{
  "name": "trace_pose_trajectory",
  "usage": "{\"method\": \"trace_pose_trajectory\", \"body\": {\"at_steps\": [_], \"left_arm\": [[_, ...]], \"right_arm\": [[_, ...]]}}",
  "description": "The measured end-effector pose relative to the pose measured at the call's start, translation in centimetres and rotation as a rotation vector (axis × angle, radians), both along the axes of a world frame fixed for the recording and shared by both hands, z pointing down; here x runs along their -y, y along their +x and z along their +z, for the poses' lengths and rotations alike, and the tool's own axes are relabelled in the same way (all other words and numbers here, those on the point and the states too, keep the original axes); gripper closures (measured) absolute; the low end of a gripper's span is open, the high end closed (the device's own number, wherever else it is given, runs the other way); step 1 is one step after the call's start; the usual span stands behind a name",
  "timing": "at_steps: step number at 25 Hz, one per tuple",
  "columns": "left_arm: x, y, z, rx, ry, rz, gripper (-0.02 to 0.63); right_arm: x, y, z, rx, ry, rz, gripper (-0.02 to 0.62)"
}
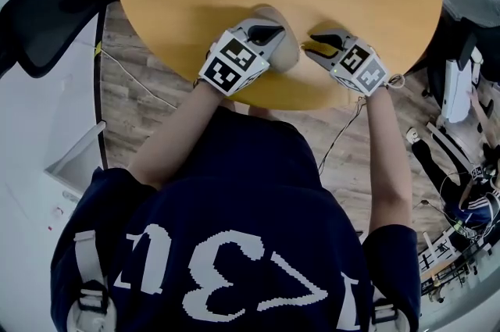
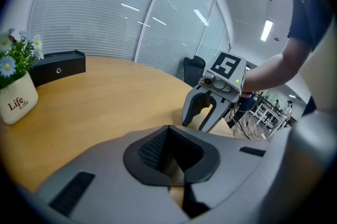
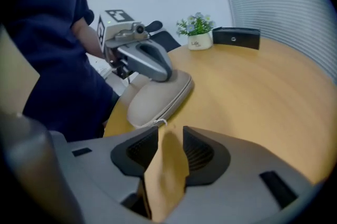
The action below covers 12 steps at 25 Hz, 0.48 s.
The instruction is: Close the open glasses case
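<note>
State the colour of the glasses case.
The case is beige, clearest in the right gripper view.

Left gripper (image 1: 271,33) tilted down, fingers (image 2: 148,151) seemingly together; right gripper (image 1: 315,42) tilted down, fingers (image 3: 141,152) apart.

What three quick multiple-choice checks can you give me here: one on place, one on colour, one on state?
1. Where does the left gripper rest?
A. On top of the glasses case
B. On bare tabletop
C. In the air beside the table

2. What colour is the glasses case?
A. Black
B. Beige
C. Blue

3. How do the right gripper jaws stand?
A. Shut on the case
B. Apart, gripping nothing
C. Shut and empty

Answers:
1 A: the right gripper view shows it lying on the case's top.
2 B: the shell is pale beige in both views.
3 B: only the table shows between its pads.
</note>
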State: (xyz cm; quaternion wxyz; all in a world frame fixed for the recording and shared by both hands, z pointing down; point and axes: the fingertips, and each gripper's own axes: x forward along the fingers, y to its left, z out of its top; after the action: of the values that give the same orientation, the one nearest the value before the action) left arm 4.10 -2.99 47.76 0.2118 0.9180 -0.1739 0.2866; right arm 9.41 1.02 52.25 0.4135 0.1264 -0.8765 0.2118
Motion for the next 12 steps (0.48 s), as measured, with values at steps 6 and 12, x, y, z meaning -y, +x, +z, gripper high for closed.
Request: {"method": "trace_pose_trajectory", "body": {"at_steps": [6, 12], "left_arm": [[0.2, 0.0, 0.0, -0.003, -0.001, -0.001, 0.591], [0.1, 0.1, -0.1, -0.015, -0.002, -0.005, 0.591]], "right_arm": [[-1.2, -1.2, 0.2, -0.176, 0.142, -0.424, 0.427], [-1.6, -2.1, 0.6, -0.243, 0.179, -0.631, 0.506]]}}
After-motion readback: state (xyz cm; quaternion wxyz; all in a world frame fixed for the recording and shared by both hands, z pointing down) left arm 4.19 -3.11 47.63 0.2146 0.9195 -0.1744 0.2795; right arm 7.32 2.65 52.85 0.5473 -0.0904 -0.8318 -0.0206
